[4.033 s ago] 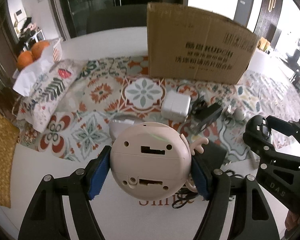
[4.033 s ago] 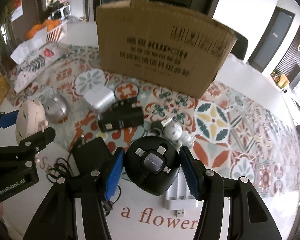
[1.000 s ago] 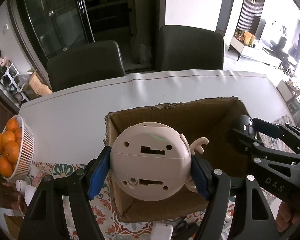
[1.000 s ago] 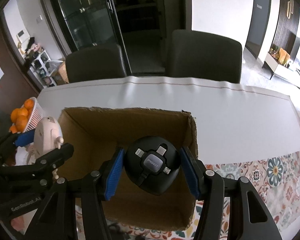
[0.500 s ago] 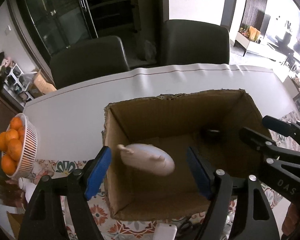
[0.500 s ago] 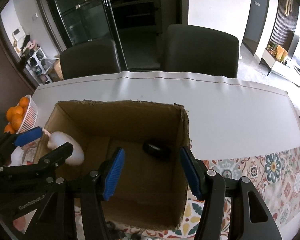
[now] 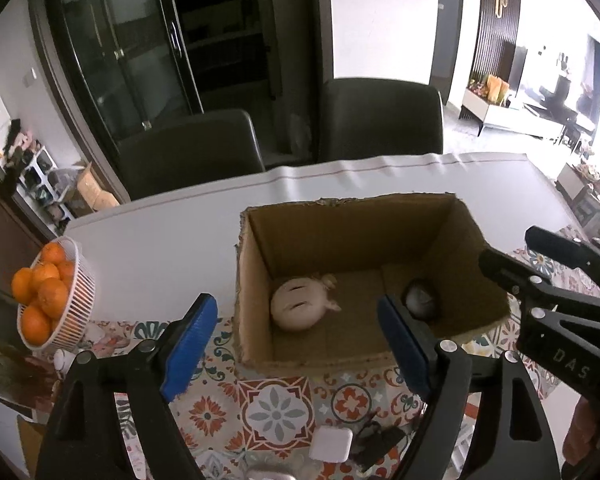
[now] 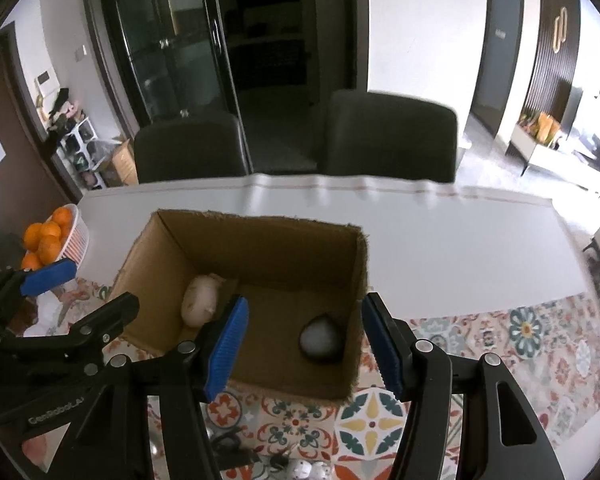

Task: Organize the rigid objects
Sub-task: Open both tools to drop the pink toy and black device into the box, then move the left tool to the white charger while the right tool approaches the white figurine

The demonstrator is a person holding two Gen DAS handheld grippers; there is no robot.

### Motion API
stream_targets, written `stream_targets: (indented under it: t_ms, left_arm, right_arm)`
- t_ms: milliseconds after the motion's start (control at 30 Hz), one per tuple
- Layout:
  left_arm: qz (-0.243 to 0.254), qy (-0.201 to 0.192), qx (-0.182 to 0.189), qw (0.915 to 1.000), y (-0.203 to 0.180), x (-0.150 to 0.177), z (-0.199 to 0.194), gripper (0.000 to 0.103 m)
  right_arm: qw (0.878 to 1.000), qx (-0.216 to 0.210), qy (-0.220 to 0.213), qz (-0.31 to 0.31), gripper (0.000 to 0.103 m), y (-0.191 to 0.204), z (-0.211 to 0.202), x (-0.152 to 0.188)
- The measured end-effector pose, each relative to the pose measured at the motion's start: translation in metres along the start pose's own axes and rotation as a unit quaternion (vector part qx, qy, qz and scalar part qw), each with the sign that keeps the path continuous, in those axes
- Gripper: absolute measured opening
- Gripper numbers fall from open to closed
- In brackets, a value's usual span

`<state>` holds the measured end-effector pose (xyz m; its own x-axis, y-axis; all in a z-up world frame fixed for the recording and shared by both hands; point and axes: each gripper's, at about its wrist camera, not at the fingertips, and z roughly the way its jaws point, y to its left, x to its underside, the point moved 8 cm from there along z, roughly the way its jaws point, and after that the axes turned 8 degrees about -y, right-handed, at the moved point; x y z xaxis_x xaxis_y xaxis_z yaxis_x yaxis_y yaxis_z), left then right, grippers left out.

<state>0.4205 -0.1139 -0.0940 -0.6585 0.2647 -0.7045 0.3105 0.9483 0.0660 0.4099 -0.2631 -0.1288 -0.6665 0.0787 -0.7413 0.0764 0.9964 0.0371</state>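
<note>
The left gripper (image 7: 296, 344) and right gripper (image 8: 304, 346) are held wide apart and empty above the cardboard box (image 7: 256, 280). A pink toy (image 7: 300, 306) and a black round charger (image 8: 320, 338) are seen lying well apart on its floor.

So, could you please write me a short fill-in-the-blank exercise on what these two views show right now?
1. The pink toy lies inside the cardboard ____.
2. Both the left tongs and the right tongs are ____.
3. The white basket holds ____.
4. The black reel lies on the box's ____ side.

Missing words: box; open; oranges; right
</note>
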Motion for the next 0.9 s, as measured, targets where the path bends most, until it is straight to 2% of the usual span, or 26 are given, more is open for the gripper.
stream_targets:
  t_ms: [300, 567, 900]
  left_arm:
    - [0.009, -0.038, 0.000, 0.9992, -0.003, 0.010, -0.043, 0.090]
    - [0.002, -0.038, 0.012, 0.9992, -0.005, 0.026, -0.058, 0.094]
    - [0.013, -0.038, -0.006, 0.9992, -0.002, 0.055, -0.063, 0.094]
  right_arm:
    - [0.999, 0.012, -0.045, -0.019, 0.062, 0.006, -0.050, 0.002]
    - [0.999, 0.007, -0.042, -0.007, 0.064, 0.007, -0.067, 0.019]
    - [0.997, 0.018, -0.069, -0.006, 0.068, 0.012, -0.081, 0.043]
